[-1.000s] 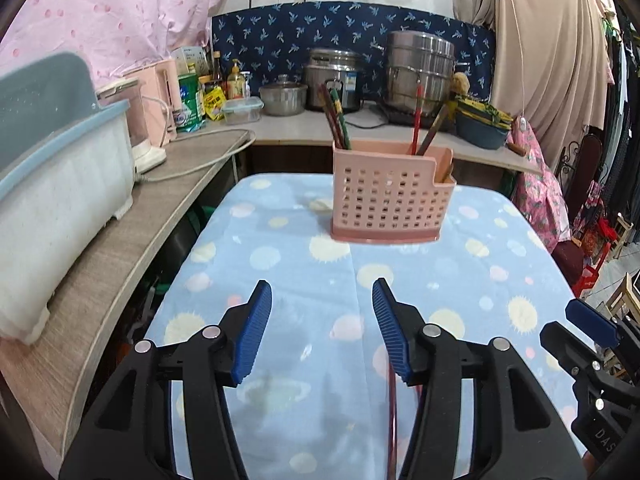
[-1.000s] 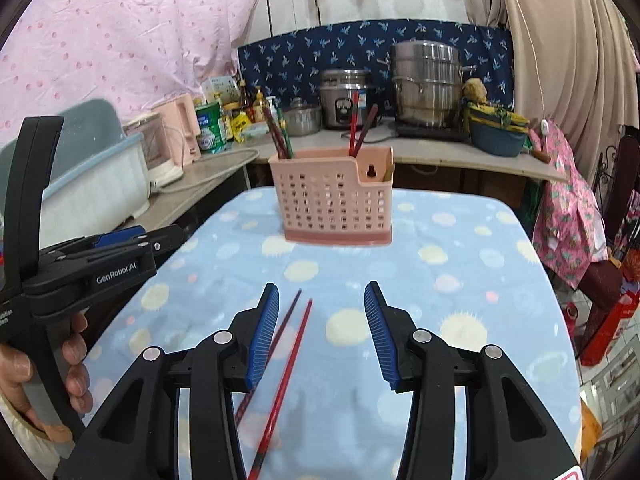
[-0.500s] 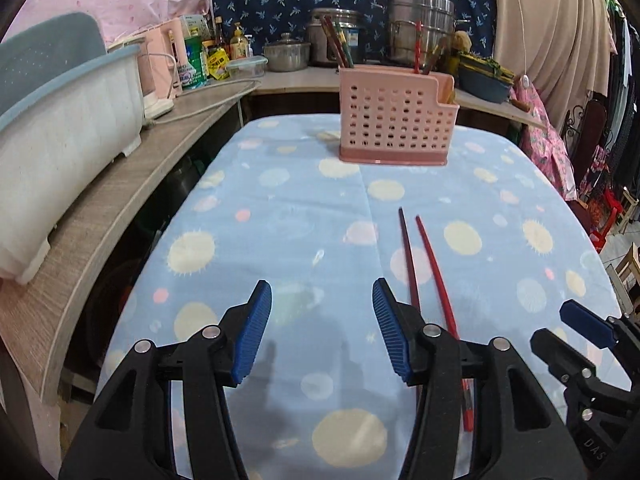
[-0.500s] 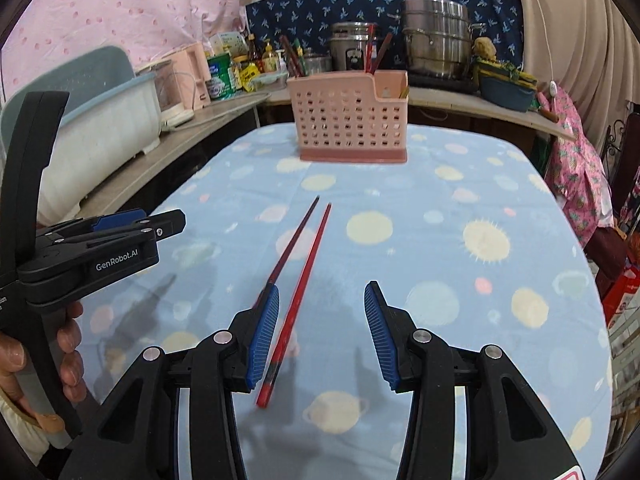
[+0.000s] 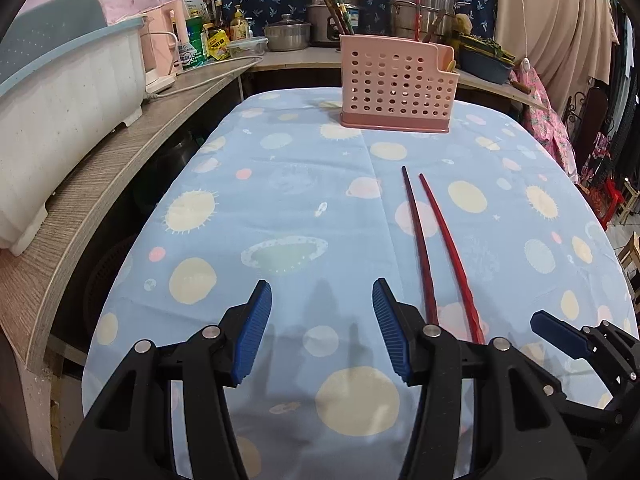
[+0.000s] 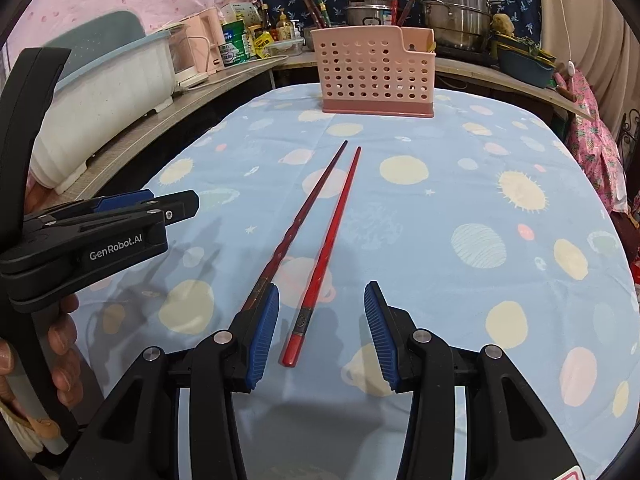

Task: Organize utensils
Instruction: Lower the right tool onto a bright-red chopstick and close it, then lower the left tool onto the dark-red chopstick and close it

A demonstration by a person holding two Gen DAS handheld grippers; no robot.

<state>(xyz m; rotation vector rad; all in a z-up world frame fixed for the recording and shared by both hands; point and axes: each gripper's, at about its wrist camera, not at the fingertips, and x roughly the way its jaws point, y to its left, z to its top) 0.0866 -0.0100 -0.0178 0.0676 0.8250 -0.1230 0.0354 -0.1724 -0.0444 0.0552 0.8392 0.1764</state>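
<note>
Two red chopsticks (image 6: 332,232) lie side by side on the blue patterned tablecloth, pointing toward a pink perforated utensil holder (image 6: 376,74) at the far end, which holds several chopsticks. In the left wrist view the chopsticks (image 5: 440,240) lie to the right of my left gripper, and the holder (image 5: 396,86) stands far ahead. My right gripper (image 6: 318,328) is open above the chopsticks' near ends; the brighter one lies between its jaws. My left gripper (image 5: 322,328) is open and empty over bare cloth.
A white and blue dish tub (image 5: 60,92) sits on the wooden counter on the left. Pots, bottles and a kettle stand on the back counter (image 6: 448,12). The table (image 5: 280,200) edges drop off left and right.
Both grippers have pulled back from the holder toward the table's near end. The chopsticks now lie fully in view, and the right gripper stands over their near ends.
</note>
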